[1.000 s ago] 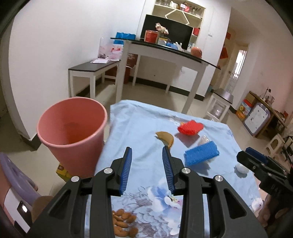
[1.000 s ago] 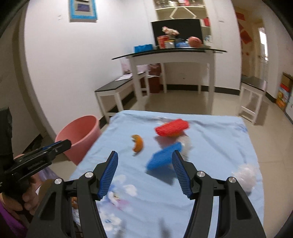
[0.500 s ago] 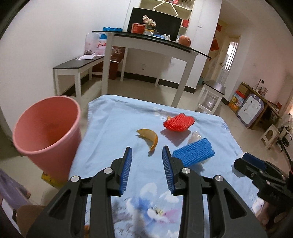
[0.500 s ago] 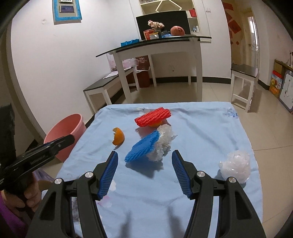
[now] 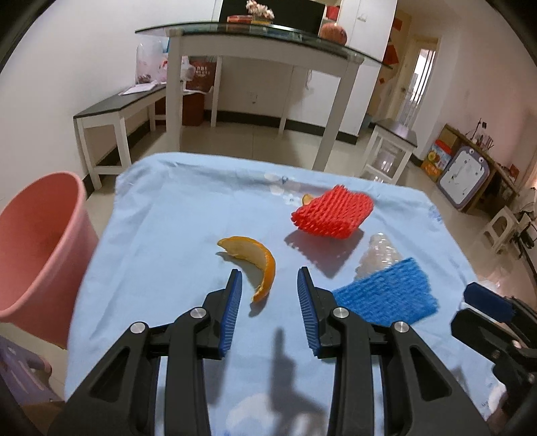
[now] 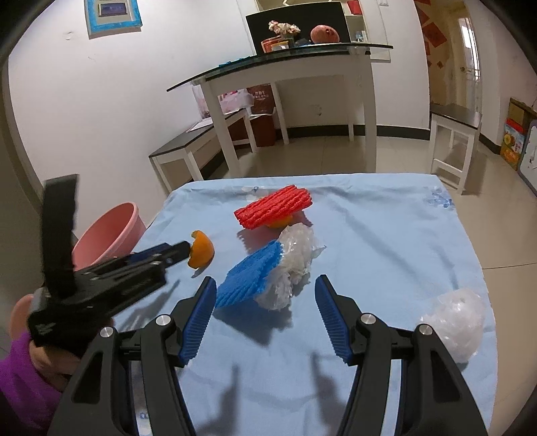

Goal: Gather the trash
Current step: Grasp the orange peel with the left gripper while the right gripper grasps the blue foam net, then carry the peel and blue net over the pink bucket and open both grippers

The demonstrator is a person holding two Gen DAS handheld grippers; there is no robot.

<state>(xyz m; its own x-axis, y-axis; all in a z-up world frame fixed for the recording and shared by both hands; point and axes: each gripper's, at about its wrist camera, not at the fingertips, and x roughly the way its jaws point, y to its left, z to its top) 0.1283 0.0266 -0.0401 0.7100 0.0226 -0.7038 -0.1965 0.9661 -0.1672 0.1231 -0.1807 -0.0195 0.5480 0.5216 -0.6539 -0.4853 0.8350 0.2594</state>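
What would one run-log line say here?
left gripper: open, at orange peel | right gripper: open, facing blue foam net | pink bin: beside table

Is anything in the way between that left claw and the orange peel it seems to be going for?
Nothing visible. The left gripper is open, and the orange peel lies on the blue cloth just ahead of its fingertips, with only bare cloth between them.

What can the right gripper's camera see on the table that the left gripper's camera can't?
Only the right view shows the white foam ball near the table's right edge and the framed picture on the wall. Only the left view shows the white drawing board by the far wall. Both show the orange peel, red foam net, blue foam net, crumpled plastic and pink bin.
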